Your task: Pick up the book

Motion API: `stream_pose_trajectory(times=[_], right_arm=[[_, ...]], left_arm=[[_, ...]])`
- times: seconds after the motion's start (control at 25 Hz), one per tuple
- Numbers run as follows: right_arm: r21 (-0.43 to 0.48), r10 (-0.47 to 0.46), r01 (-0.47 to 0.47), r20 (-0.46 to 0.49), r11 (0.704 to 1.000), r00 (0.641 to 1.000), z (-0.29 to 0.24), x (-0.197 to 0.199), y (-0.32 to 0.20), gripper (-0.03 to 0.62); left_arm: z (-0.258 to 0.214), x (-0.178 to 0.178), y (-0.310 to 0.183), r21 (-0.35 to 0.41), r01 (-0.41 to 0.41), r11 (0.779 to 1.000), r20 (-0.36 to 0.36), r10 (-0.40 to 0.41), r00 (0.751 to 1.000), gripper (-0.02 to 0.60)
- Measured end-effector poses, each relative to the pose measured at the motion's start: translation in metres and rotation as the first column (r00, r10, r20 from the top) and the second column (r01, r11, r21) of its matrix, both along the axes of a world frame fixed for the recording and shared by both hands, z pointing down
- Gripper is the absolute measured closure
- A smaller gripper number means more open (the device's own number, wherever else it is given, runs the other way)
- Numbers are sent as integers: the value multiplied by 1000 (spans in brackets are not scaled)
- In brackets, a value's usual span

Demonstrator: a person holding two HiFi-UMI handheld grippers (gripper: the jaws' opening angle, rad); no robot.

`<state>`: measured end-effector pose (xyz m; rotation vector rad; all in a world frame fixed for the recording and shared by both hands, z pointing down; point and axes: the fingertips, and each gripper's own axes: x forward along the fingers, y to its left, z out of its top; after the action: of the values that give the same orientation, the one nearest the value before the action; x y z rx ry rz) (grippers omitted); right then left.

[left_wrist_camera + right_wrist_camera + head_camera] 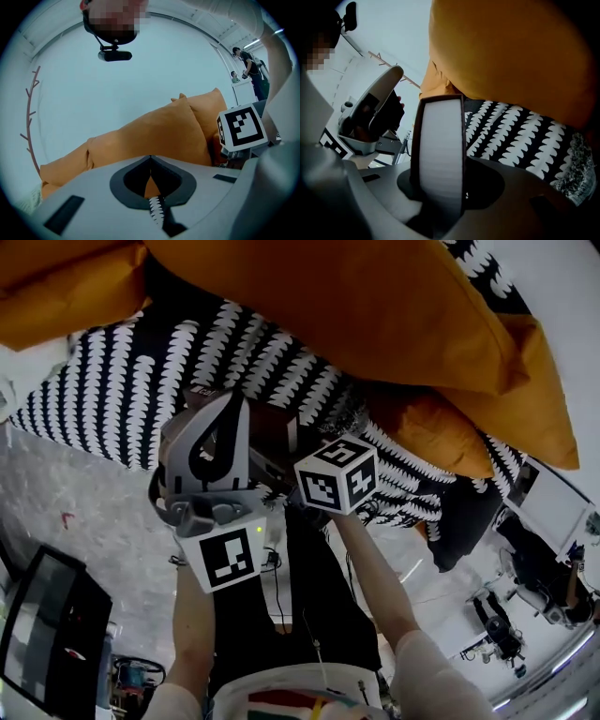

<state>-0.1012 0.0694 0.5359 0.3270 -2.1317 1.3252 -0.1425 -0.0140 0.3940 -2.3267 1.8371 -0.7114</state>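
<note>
The book [440, 136] is clamped on edge between the fingers of the right gripper [439, 180], its long axis upright, near the patterned blanket [520, 136]. The left gripper [150, 161] is clenched empty, just left.

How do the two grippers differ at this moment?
The right gripper is closed on a book, whose white page edge faces its camera. The left gripper has its jaws together with nothing in them. The right gripper looks toward black-and-white fabric, while the left gripper looks toward orange cushions. Both carry a marker cube.
</note>
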Motion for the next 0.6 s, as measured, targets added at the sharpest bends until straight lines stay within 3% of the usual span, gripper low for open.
stream_pose_trajectory(times=[0.2, 0.32, 0.48, 0.6], right_arm=[[45, -11, 13, -39, 999, 999, -12, -7, -5, 436], [167, -26, 35, -55, 985, 998, -42, -20, -20, 439], [312, 65, -69, 22, 947, 998, -132, -27, -64, 439], [433, 150, -171, 82, 885, 985, -218, -16, -110, 439]], left_arm=[[-40, 1, -13, 36, -15, 999, 13, 15, 1000, 574], [-78, -2, -20, 67, 0, 998, 15, -1, 1000, 574], [-153, -4, -21, 133, 21, 991, -35, -17, 999, 574], [-217, -4, -29, 190, 31, 981, -53, -21, 998, 574]])
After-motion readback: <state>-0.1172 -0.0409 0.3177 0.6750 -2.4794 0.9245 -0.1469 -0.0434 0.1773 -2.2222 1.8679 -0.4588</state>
